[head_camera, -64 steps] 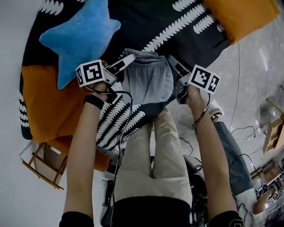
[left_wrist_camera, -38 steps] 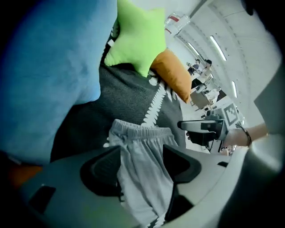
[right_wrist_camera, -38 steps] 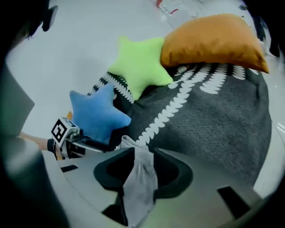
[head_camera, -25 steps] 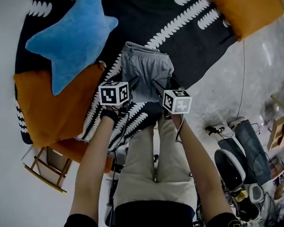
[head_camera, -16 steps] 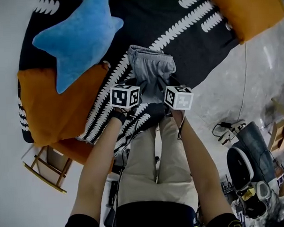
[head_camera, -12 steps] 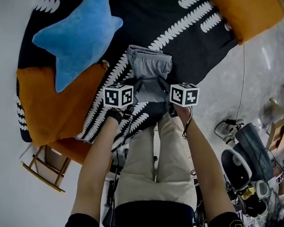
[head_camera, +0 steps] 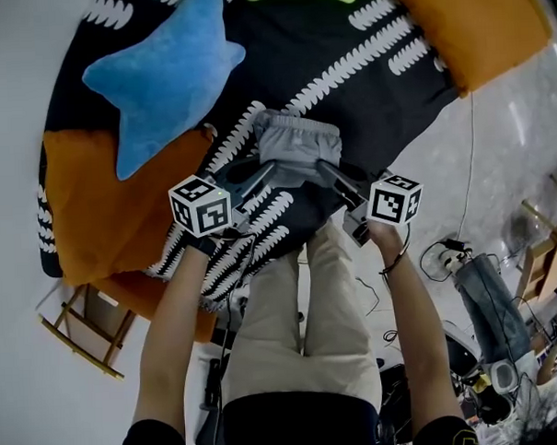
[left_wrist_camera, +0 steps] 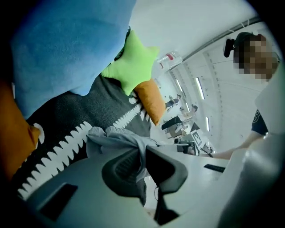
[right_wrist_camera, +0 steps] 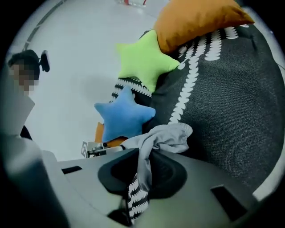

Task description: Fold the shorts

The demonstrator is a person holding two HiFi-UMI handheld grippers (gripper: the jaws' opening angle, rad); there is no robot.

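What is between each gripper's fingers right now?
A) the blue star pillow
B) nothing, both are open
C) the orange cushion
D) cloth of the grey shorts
D: the left gripper and the right gripper, whose fingers have just been closing, each pinch grey cloth of the shorts.

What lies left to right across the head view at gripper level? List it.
Orange cushion, left gripper, grey shorts, right gripper; both grippers' jaws have just been closing, pinching the shorts.
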